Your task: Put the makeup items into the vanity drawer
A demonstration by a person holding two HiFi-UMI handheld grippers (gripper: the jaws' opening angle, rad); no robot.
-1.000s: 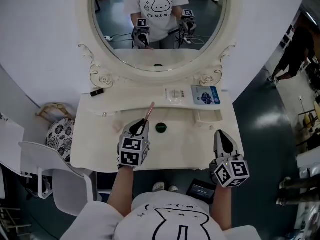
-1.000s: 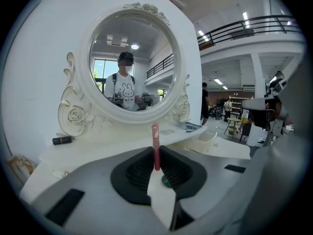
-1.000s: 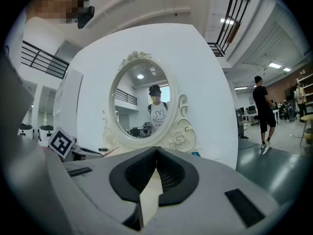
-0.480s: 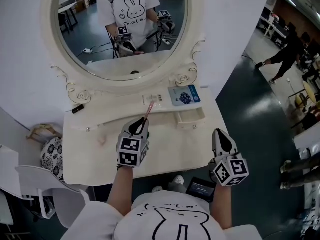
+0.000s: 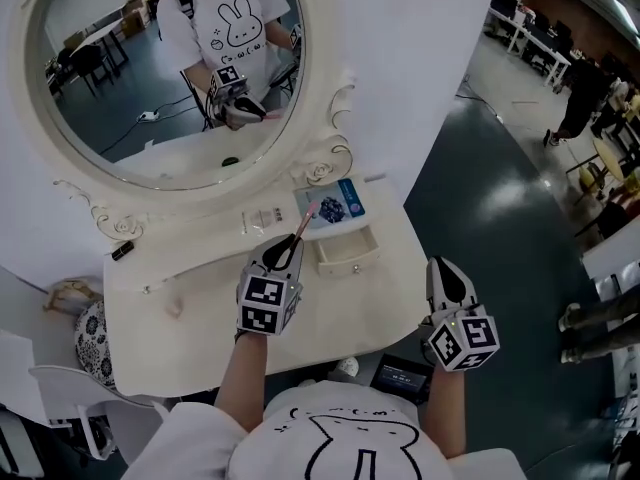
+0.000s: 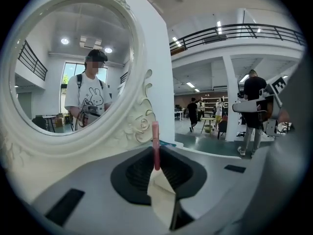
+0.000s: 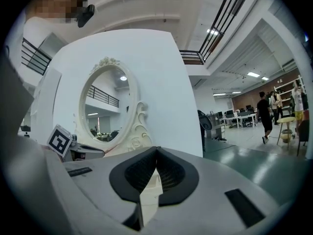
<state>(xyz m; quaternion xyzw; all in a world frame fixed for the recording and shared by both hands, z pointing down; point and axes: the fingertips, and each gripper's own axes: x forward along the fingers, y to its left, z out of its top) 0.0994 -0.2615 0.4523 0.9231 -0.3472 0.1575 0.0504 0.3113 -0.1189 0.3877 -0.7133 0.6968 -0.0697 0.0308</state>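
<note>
Pink makeup stick (image 6: 155, 148) pinched in left gripper (image 5: 286, 250), drawer (image 5: 352, 261) open

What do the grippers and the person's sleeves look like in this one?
The left gripper and right gripper have pale grey shells, black ribbed pads and a cube of black-and-white square markers each. The T-shirt is white, short-sleeved, with a rabbit drawing.

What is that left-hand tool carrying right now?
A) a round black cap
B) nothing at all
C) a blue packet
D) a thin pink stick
D: a thin pink stick stands pinched between the jaws of the left gripper.
</note>
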